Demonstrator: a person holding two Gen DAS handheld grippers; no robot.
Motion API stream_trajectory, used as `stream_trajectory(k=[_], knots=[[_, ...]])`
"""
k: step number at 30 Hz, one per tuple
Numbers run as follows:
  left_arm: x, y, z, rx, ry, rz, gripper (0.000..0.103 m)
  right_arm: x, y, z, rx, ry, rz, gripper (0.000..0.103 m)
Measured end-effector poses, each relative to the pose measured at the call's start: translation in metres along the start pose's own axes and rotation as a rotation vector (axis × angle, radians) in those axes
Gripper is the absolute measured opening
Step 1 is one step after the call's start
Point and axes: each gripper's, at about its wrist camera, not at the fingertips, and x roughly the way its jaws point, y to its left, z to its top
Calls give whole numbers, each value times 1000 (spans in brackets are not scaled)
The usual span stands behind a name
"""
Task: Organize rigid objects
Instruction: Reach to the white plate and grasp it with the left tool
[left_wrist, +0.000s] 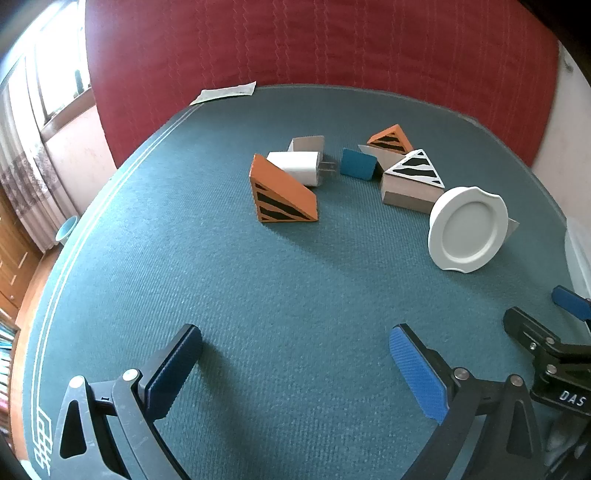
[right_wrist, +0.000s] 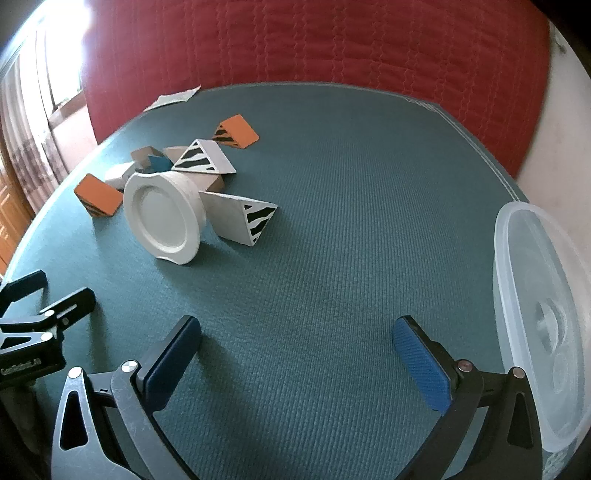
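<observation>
Here both the left gripper (left_wrist: 295, 365) and the right gripper (right_wrist: 297, 363) hang over bare teal mat (left_wrist: 277, 295), jaws spread wide with nothing between them. Farther off sits the clutter: a large orange wedge block with black stripes (left_wrist: 282, 194) touching a white plug adapter (left_wrist: 299, 168), and a round white plastic plate (left_wrist: 467, 234) propped on edge against white striped wedges (left_wrist: 412, 177). A clear plastic container (right_wrist: 543, 321) sits just beside the right gripper.

Bare green mat (right_wrist: 332, 229) directly ahead of the right claw (right_wrist: 295, 365), nothing between its wide-spread fingers. Ahead-left, blocked by white plate (right_wrist: 162, 218) tilted against striped wedges (right_wrist: 240, 218). Clear plastic container (right_wrist: 546, 332) crowding the right finger's outer side. Left claw (right_wrist: 33, 325) just beside, leftward
</observation>
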Motion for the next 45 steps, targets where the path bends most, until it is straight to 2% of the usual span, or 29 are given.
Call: stream_trajectory(k=[3,6,10,16,21,29,34,42,45], knots=[[-3,-5,2,12,-6,6,103,-6,-8,-2,38,-26,64,103],[-10,-11,7,35,-35,17,103,-14,-20,-4,95,-62,167,103],[-22,-20,14,48,-80,28,103,-18,-26,-6,133,-78,208,103],[-22,-41,18,102,-78,20,103,-21,-41,-8,223,-115,213,103],[-22,-53,30,98,-95,9,103,-25,-38,-8,209,-144,194,103],[-16,-68,47,106,-120,-43,103,-34,-42,-12,214,-192,218,103],[-10,-67,50,121,-146,-61,103,-41,-49,-14,237,-227,254,102],[-11,-87,43,213,-198,-69,103,-44,-60,-15,286,-240,304,99],[-7,-92,44,231,-187,-76,103,-43,-65,-15,314,-242,326,98]])
